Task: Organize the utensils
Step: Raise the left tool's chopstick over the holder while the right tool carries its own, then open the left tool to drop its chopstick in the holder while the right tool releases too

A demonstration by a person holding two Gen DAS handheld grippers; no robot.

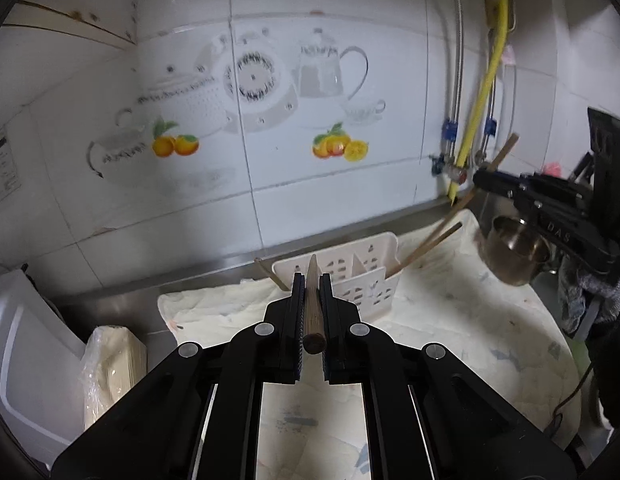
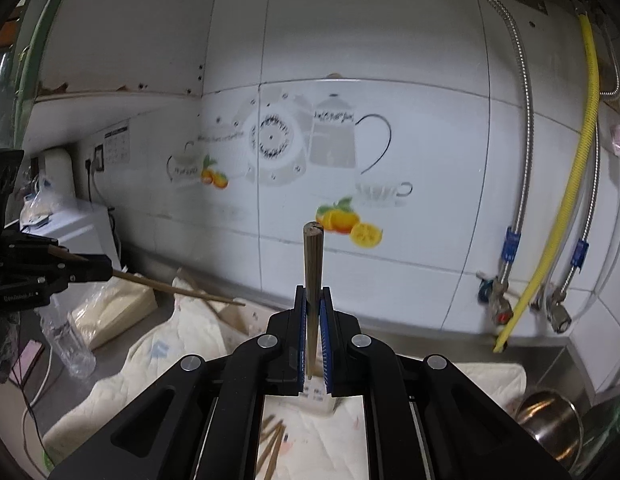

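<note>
My left gripper [image 1: 312,280] is shut on a wooden chopstick [image 1: 312,304] that points forward, its tip over the white perforated utensil holder [image 1: 362,276] on the cloth. My right gripper [image 2: 313,294] is shut on another wooden chopstick [image 2: 312,264] that stands upright between the fingers. In the left wrist view the right gripper [image 1: 486,180] hangs at the right with its chopstick [image 1: 438,228] slanting down toward the holder. In the right wrist view the left gripper [image 2: 98,268] is at the left with its chopstick [image 2: 178,290]. Several loose chopsticks [image 2: 272,448] lie on the cloth below.
A pale cloth [image 1: 450,320] covers the steel counter. A steel pot [image 1: 514,252] stands at the right. A plastic-wrapped pack [image 1: 110,368] and a white appliance [image 1: 14,360] are at the left. Hoses and valves [image 2: 506,304] hang on the tiled wall.
</note>
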